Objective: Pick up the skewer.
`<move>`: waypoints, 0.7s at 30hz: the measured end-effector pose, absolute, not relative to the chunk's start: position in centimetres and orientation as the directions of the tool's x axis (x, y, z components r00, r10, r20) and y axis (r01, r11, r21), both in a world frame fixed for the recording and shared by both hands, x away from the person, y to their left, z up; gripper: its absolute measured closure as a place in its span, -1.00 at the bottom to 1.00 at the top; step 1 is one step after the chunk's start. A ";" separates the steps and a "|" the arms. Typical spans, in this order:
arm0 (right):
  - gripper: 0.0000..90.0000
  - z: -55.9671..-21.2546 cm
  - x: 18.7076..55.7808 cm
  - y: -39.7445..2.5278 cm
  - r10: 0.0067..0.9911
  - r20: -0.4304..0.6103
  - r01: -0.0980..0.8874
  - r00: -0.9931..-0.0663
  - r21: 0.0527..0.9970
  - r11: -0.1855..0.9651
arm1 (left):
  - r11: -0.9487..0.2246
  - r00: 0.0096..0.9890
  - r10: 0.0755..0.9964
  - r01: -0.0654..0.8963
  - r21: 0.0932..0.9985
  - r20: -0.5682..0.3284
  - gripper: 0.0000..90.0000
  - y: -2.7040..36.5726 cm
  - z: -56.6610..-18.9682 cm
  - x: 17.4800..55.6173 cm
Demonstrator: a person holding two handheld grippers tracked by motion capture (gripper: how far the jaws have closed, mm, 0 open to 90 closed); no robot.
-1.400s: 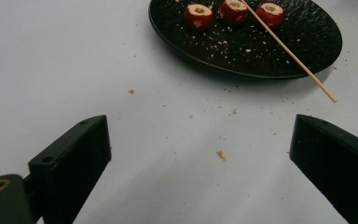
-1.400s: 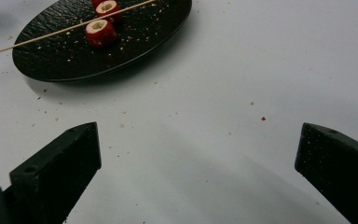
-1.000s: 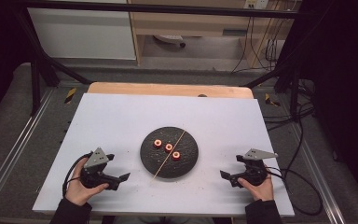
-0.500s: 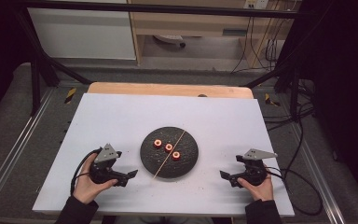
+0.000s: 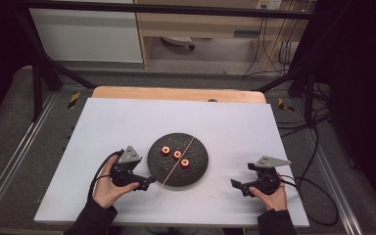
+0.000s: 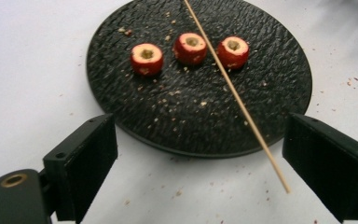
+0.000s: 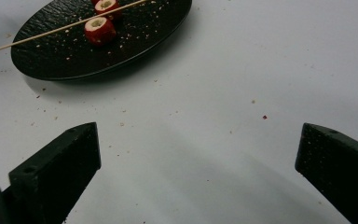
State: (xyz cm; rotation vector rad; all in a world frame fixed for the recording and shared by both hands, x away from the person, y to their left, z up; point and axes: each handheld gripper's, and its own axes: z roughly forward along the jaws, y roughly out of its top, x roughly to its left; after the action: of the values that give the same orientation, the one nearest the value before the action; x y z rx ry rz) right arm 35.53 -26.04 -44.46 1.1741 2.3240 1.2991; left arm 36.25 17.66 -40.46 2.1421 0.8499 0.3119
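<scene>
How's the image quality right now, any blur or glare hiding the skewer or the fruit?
High view: soft and dim at the edges, the table evenly lit, the skewer thin but visible. Left gripper view: sharp on the plate and fruit, no glare; the jaws nearest the lens are blurred. Right gripper view: jaws soft, faint shadows on the table, plate at the top edge.

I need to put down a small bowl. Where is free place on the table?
Bare white table lies behind the black plate, and between plate and right gripper. Crowded: the left gripper by the skewer end.
</scene>
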 end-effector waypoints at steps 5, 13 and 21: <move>-0.98 -44.5 35.5 -26.0 0.738 0.171 0.533 -0.652 0.796 0.286 | -0.468 0.748 0.659 0.484 0.740 -0.072 -0.66 16.3 -40.5 36.6; -0.98 -44.5 35.6 -26.0 0.735 0.176 0.534 -0.655 0.795 0.286 | -0.493 0.746 0.661 0.511 0.704 -0.079 -0.44 14.3 -40.6 37.1; -0.98 -44.5 35.5 -26.0 0.735 0.180 0.538 -0.654 0.794 0.283 | -0.512 0.734 0.677 0.530 0.676 -0.063 -0.22 12.3 -41.0 37.3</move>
State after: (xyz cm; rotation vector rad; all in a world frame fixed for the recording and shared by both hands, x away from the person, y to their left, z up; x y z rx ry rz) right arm 35.53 -26.02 -44.47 1.1779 2.3304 1.3053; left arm 37.29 12.28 -41.02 2.2366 0.9060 0.2717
